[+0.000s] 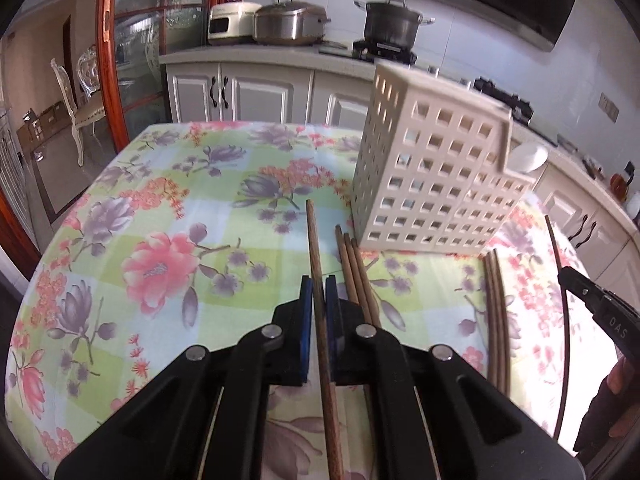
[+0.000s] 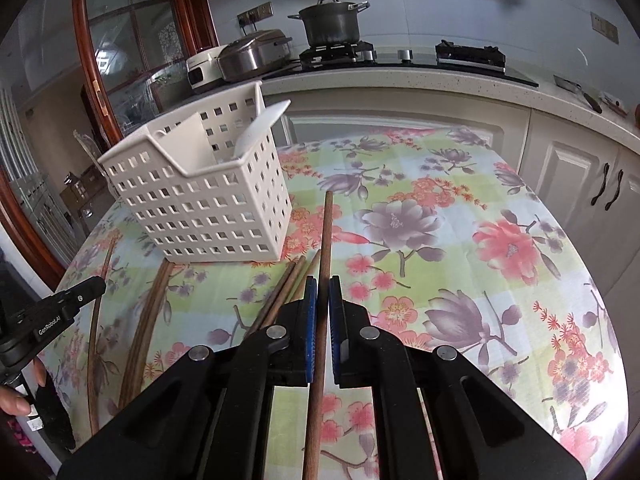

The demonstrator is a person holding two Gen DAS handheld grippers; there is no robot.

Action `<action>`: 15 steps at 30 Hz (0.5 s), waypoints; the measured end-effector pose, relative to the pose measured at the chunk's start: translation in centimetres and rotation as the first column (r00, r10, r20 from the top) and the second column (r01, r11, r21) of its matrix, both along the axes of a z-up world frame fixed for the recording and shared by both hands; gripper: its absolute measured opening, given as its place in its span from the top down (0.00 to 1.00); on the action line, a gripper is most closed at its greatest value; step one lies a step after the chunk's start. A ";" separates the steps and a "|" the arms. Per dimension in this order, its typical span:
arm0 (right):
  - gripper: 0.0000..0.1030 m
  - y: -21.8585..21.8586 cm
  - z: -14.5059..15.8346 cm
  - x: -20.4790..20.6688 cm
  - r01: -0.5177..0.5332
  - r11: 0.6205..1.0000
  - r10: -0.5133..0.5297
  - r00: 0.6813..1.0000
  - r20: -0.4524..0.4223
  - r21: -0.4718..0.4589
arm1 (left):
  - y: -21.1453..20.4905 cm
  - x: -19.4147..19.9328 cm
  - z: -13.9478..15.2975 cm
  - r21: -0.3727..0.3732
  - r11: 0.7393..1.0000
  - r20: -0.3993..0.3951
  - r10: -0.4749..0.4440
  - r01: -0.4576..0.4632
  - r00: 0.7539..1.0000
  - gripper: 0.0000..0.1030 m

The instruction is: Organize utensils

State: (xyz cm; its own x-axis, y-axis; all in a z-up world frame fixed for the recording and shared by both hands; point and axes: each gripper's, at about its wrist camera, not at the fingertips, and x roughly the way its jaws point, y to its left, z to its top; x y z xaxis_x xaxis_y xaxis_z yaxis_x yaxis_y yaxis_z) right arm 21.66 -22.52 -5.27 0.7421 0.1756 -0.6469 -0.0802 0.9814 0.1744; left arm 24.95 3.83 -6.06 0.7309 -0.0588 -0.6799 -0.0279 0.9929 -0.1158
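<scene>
My left tool (image 1: 319,292) grips one wooden chopstick (image 1: 314,248) between its blue pads (image 1: 306,300), nearly closed around the shaft. The stick runs forward along the fingers and its tip pokes out ahead, toward the white basket (image 1: 432,176). The basket stands on the surface (image 1: 160,208), ahead and to the right of this tool, its near corner not far from the stick's tip.

My right tool (image 2: 322,296) likewise pinches a single chopstick (image 2: 326,232) between pads (image 2: 310,308) closed down to the shaft's width, the tip reaching out past the fingers. From this side the basket (image 2: 200,208) sits ahead and to the left, on the flowered cloth (image 2: 440,220).

A white spoon (image 2: 260,128) leans inside the basket, its handle rising over the rim. In the left view only its bowl end (image 1: 528,158) shows behind the basket.

Loose chopsticks lie on the cloth near the basket's base: a bundle of three (image 1: 356,276) just right of my left tool, and a pair (image 1: 494,312) further right. In the right view the same bundle (image 2: 284,292) lies just left of my right tool, the pair (image 2: 148,312) beyond it.

Each view catches the other tool at its edge, with a thin stick beside it: right (image 1: 600,308) and left (image 2: 60,312).
</scene>
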 end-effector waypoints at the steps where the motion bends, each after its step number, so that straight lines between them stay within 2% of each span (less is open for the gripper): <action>1: 0.94 0.0 0.4 -0.3 -0.002 1.000 0.002 1.000 0.012 0.001 | 0.1 -0.3 0.4 -0.003 1.000 0.013 0.002 -0.002 1.000 0.94; 10: 0.94 -0.2 4.3 -3.6 -0.023 1.000 0.022 0.988 0.150 0.007 | 0.1 -4.3 4.4 -0.010 1.000 0.146 -0.004 0.006 0.989 0.94; 15: 0.94 -0.4 5.9 -5.3 -0.031 0.999 0.029 0.980 0.199 0.007 | -0.4 -6.3 6.0 0.001 1.000 0.203 -0.009 0.009 0.979 0.94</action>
State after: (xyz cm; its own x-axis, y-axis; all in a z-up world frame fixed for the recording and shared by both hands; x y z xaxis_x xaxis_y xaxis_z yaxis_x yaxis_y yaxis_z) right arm 16.34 -22.95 0.65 0.8500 0.2056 -0.4851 -0.1439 0.9763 0.1615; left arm 18.65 3.46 -0.04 0.8530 -0.0665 -0.5177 0.0055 0.9929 -0.1185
